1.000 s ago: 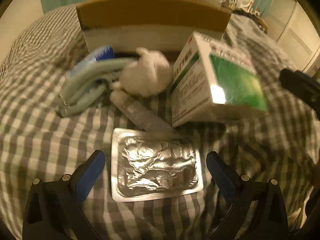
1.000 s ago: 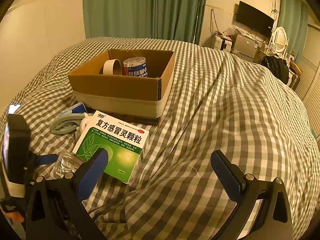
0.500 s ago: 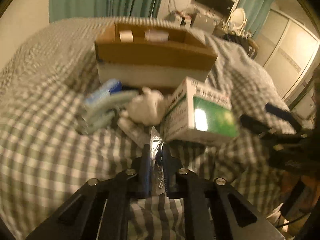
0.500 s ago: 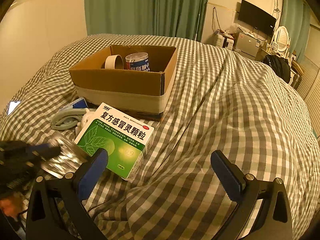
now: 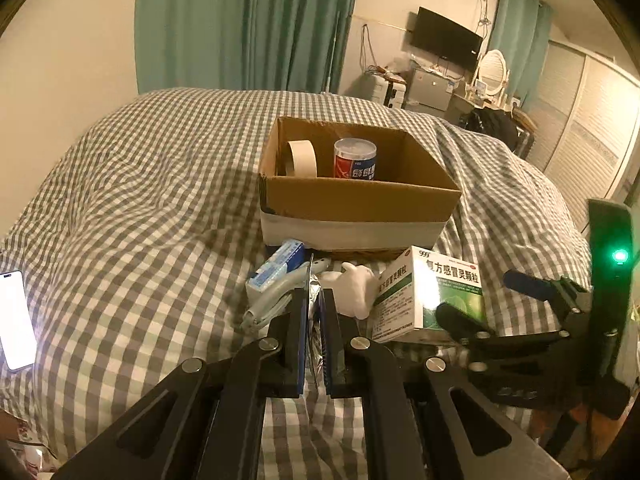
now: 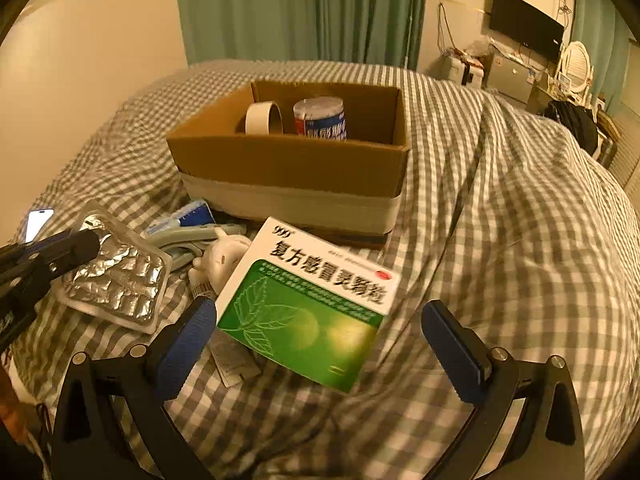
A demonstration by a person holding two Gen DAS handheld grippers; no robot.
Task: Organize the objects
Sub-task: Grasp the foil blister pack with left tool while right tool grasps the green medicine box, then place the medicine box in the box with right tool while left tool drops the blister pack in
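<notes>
Pill pack (image 6: 116, 276) is pinched by its thin edge in my left gripper (image 5: 316, 312), up off the bed (image 5: 132, 200), with the box (image 5: 356, 196) at 12 o'clock. It is slippery foil, so it could slide out. My right gripper (image 6: 320, 336) is wide open, holding nothing, over the green box (image 6: 308, 304).

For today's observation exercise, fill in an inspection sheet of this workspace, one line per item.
Surface: checked bedspread, rumpled.
Job's things: cardboard box holding tape roll and can; medicine box, blister pack.
Clutter: toothpaste box, white figurine, phone.
Grippers: left gripper jaws shut on the blister pack; right gripper jaws open over the medicine box.
Cables: wires by TV.
Surroundings: curtains, mirror.
</notes>
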